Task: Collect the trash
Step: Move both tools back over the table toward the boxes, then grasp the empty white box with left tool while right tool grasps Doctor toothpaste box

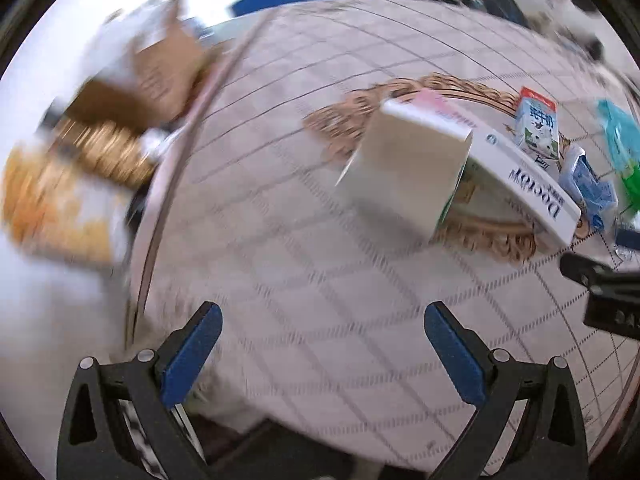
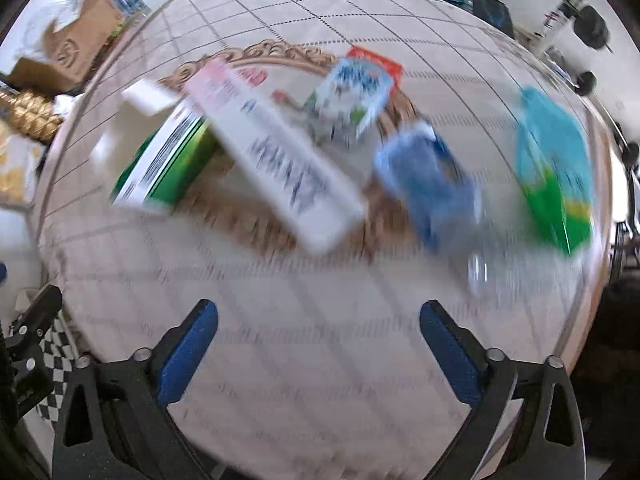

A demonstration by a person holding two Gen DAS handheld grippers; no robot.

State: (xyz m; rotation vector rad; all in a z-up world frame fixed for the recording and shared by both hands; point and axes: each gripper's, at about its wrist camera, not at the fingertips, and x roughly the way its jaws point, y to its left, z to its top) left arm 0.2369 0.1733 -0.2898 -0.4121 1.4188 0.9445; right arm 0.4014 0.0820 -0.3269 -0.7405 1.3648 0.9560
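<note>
Trash lies on a round table with a grid-patterned cloth (image 1: pixel 304 240). A long white toothpaste box (image 1: pixel 520 176) leans over a white-and-green carton (image 1: pixel 404 168); both show in the right wrist view, the box (image 2: pixel 280 168) and the carton (image 2: pixel 168 164). A small milk carton (image 1: pixel 536 124) (image 2: pixel 352 96), a blue wrapper (image 1: pixel 588 188) (image 2: pixel 432 188) and a teal-green bag (image 1: pixel 620 140) (image 2: pixel 556 172) lie further right. My left gripper (image 1: pixel 322 344) is open and empty, short of the carton. My right gripper (image 2: pixel 318 340) is open and empty, short of the trash. Both views are motion-blurred.
A gold-patterned mat (image 1: pixel 484 240) lies under the trash. Cardboard boxes (image 1: pixel 160 68) and gold items (image 1: pixel 100 152) stand off the table's left edge. The right gripper's black body (image 1: pixel 608 296) shows at the right edge of the left wrist view. A clear plastic item (image 2: pixel 480 272) lies near the blue wrapper.
</note>
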